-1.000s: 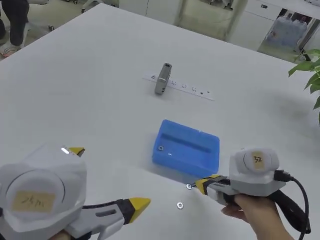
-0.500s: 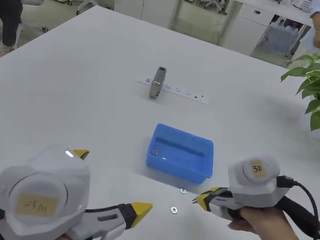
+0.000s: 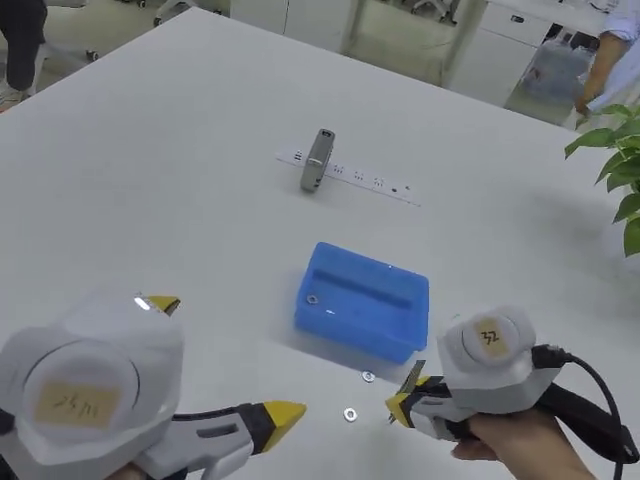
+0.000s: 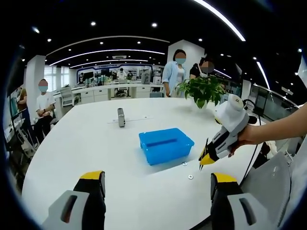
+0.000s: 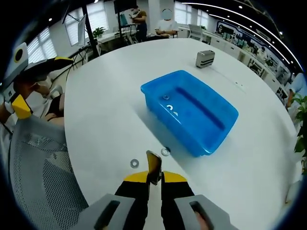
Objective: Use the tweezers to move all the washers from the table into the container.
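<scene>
Head view: first washer [image 3: 368, 377] lies flat on the white table [image 3: 150, 150], just in front of the blue container [image 3: 362, 313] but apart from its wall. Second washer [image 3: 350, 414] lies near it, closer to the person. Third washer [image 3: 313, 298] sits inside the container, by its left end. The container sits level on the table.

The tweezers [image 3: 414, 374] stick up from the right gripper [image 3: 400, 405] and are tilted. They are above the table, just right of the two loose washers, not touching either. In the right gripper view the jaws are closed narrow, clamping the tweezers [image 5: 153, 166] between the yellow tips. The tweezer end is between the two loose washers. I cannot tell whether the tweezer tips carry anything. A hand grips the right gripper's handle.

The left gripper [image 3: 220, 358] is at the lower left of the head view, well apart from the washers, holding nothing. In the left gripper view its jaws stand wide apart, with the container [image 4: 165, 143] framed between them and the right gripper [image 4: 207, 160] coming in from the right.

Farther back on the table is a white power strip [image 3: 350, 175] with a grey adapter [image 3: 318, 160] standing on its left end. A potted plant [image 3: 620, 160] is at the right edge. A mesh chair [image 5: 43, 177] is beside the table in the right gripper view. People [image 4: 180, 72] stand behind the table in the left gripper view.
</scene>
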{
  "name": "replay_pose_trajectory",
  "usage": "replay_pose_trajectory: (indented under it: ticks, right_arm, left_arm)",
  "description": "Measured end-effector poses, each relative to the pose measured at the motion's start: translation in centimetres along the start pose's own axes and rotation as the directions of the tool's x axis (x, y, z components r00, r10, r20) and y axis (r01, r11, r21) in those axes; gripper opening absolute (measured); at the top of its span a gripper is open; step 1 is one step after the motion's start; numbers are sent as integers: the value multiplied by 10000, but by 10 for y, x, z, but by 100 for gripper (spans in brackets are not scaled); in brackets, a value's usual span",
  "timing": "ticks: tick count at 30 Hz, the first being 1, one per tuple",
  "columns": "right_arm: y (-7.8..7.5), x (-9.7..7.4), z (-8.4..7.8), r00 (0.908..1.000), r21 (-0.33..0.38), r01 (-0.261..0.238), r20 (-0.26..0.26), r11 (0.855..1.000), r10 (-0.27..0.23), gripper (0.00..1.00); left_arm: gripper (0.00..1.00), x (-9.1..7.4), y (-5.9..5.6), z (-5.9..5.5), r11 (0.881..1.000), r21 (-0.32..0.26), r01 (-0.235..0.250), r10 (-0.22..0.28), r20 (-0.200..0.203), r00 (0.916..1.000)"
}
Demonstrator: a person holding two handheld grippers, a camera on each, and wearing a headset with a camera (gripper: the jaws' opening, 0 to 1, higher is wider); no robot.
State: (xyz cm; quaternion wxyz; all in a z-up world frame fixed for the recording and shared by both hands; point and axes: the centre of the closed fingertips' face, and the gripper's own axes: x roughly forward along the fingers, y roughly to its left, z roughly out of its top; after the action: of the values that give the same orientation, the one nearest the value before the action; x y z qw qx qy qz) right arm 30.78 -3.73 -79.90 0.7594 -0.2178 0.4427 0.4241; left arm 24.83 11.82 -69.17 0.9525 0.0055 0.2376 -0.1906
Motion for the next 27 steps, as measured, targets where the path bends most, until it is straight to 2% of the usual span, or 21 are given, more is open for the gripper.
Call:
replay_pose_trajectory:
  ticks: [3,6,8,17,22,27]
  right_arm:
    - [0,-1,-1,9996,77,-19,269,10000,17,4]
    - [9,-6,14,9896,607,-475,1382,9970,388,4]
    - [14,-8,18,9838,834,-728,1697,9939,578,5]
    - [27,9,24,9772,1122,-900,2019,9896,660,5]
    - [26,11,28,9736,1166,-787,2222,9901,512,5]
    - [26,13,27,9757,927,-658,2147,9935,445,5]
  left_arm:
    - [93,-1,1,0,10000,-76,-42,42,30,10000]
    - [93,-1,2,-1,9999,-85,-78,78,-17,10000]
    - [93,-1,1,-2,9999,-77,-74,73,-46,10000]
    - [93,-2,1,-1,10000,5,-94,94,-53,9999]
    - [93,-4,4,-1,9999,-1,-158,158,-57,9999]
    - [93,-3,3,-1,9999,13,-157,157,-54,9999]
